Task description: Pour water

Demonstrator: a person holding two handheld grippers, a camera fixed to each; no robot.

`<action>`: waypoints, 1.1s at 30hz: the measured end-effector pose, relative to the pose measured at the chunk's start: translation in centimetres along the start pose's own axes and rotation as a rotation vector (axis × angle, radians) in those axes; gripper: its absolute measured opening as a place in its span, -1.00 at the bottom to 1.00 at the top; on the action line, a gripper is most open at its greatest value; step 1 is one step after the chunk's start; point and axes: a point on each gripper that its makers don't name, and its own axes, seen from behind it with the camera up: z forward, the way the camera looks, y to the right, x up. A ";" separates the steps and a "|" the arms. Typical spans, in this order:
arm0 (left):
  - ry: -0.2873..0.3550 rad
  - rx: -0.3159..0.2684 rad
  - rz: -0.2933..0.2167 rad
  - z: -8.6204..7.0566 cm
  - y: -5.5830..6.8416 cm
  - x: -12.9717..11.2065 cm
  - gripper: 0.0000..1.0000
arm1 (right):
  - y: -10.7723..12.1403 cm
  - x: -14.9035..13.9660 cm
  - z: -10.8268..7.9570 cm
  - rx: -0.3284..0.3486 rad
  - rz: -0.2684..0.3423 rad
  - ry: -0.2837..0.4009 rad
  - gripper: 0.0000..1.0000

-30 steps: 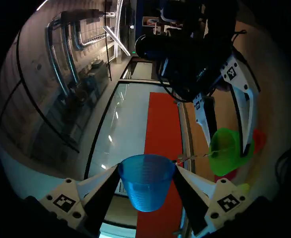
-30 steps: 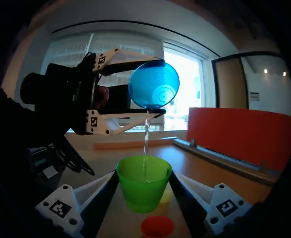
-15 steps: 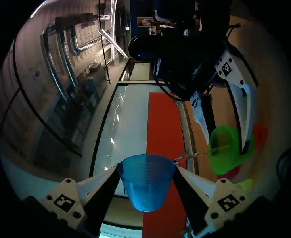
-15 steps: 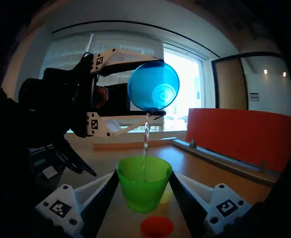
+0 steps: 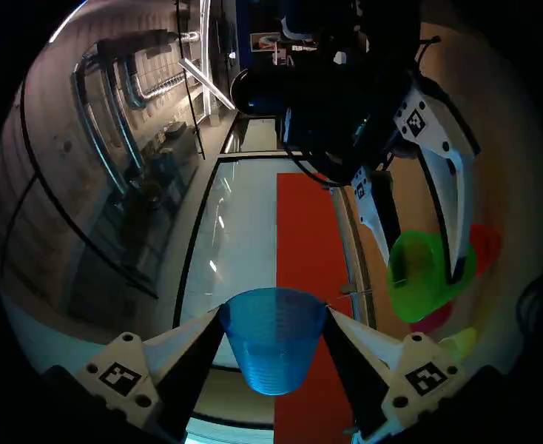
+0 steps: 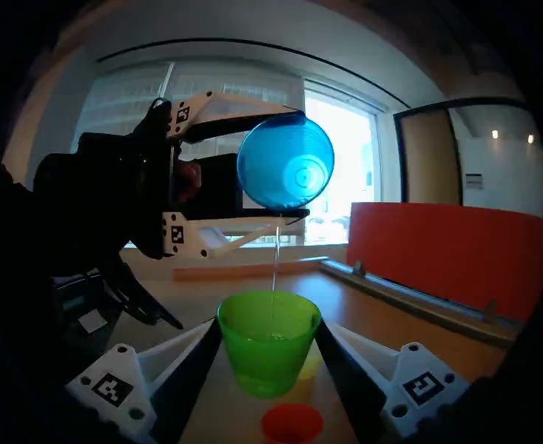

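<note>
Overhead pipes (image 5: 116,140) and a glazed window (image 5: 234,237) line the far side of the left gripper view, which is rolled sideways. A red partition (image 5: 305,244) runs down the middle, with a wooden table (image 5: 412,200) to its right. At the bottom, the left gripper (image 5: 274,314) has its 2 fingers clamped on the blue cup (image 5: 274,348). Farther off, the right gripper (image 5: 423,266) grasps the green cup (image 5: 419,277) from both sides. A red cup (image 5: 487,248) and a yellow cup (image 5: 460,342) sit just beside the green one. A pinkish shape between them may be another cup, but too little of it shows to tell.

From the right gripper view, the table stretches ahead to the bright window, with the red partition standing at the right. The right gripper's 2 fingers press the green cup between them, upright, with water in it. Directly above and apart from it, the left gripper, held by a person's dark sleeve (image 6: 86,207), grips the blue cup tipped on its side with its mouth toward the camera. A thin stream of water (image 6: 274,255) falls from the blue cup's lower rim into the green cup. The red cup stands on the table below the green cup. The yellow cup peeks out at the green cup's right side, partly hidden.
</note>
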 end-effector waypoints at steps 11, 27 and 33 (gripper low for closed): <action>0.002 -0.002 0.014 0.0 0.0 0.2 0.77 | 0.0 0.0 0.0 -0.001 -0.001 0.001 0.81; -0.006 -0.001 -0.044 0.6 -0.4 -1.0 0.77 | 0.0 0.1 0.0 -0.005 -0.003 0.001 0.81; -0.028 -0.011 -0.156 0.5 0.4 -1.7 0.77 | 0.1 0.1 -0.3 -0.011 -0.005 0.004 0.81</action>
